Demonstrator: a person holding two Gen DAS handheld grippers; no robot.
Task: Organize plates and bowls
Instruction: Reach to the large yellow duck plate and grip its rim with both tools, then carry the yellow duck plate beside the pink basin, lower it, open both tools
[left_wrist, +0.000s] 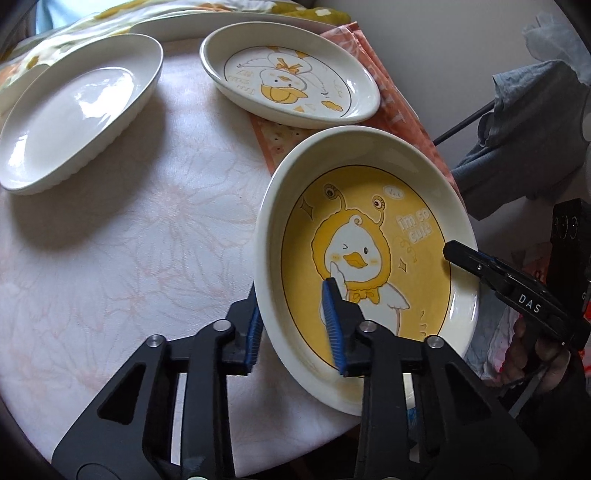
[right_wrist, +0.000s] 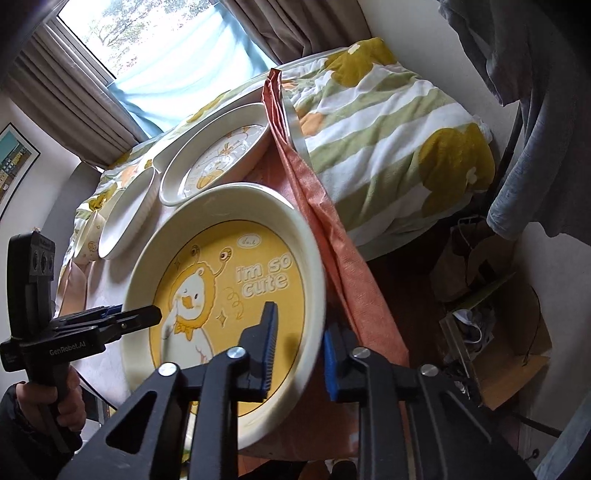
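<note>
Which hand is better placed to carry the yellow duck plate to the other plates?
Probably left: left tongs grip the yellow duck plate rim nearer the plain white plate; right tongs hold its far rim.

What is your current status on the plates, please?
Left gripper and right gripper both clamped on yellow duck plate rim, opposite sides. Plate tilted. White duck plate close behind.
</note>
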